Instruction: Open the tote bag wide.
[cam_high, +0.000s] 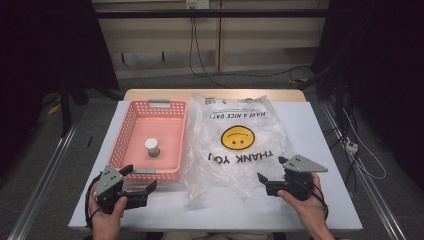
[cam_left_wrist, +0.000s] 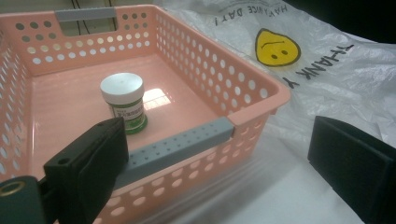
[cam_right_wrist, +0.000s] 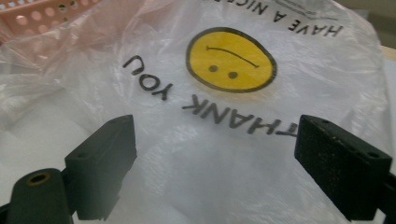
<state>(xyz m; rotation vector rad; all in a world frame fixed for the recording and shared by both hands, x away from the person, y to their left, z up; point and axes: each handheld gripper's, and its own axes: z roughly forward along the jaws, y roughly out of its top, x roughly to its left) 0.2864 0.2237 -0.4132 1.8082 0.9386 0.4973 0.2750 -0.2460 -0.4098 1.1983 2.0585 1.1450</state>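
A clear plastic bag (cam_high: 237, 142) with a yellow smiley face and "THANK YOU" print lies flat on the white table, also seen close up as the bag (cam_right_wrist: 224, 93) in the right gripper view. A pink perforated basket (cam_high: 135, 125) sits to its left and holds a small white-capped green jar (cam_high: 152, 147); the same jar (cam_left_wrist: 124, 100) stands upright in the basket (cam_left_wrist: 252, 88). My left gripper (cam_high: 139, 178) is open just in front of the basket's near rim. My right gripper (cam_high: 272, 168) is open at the bag's near right edge, nothing between its jaws.
The white table (cam_high: 320, 130) has bare surface to the right of the bag and along the front edge. Cables run across the floor behind the table and to its right.
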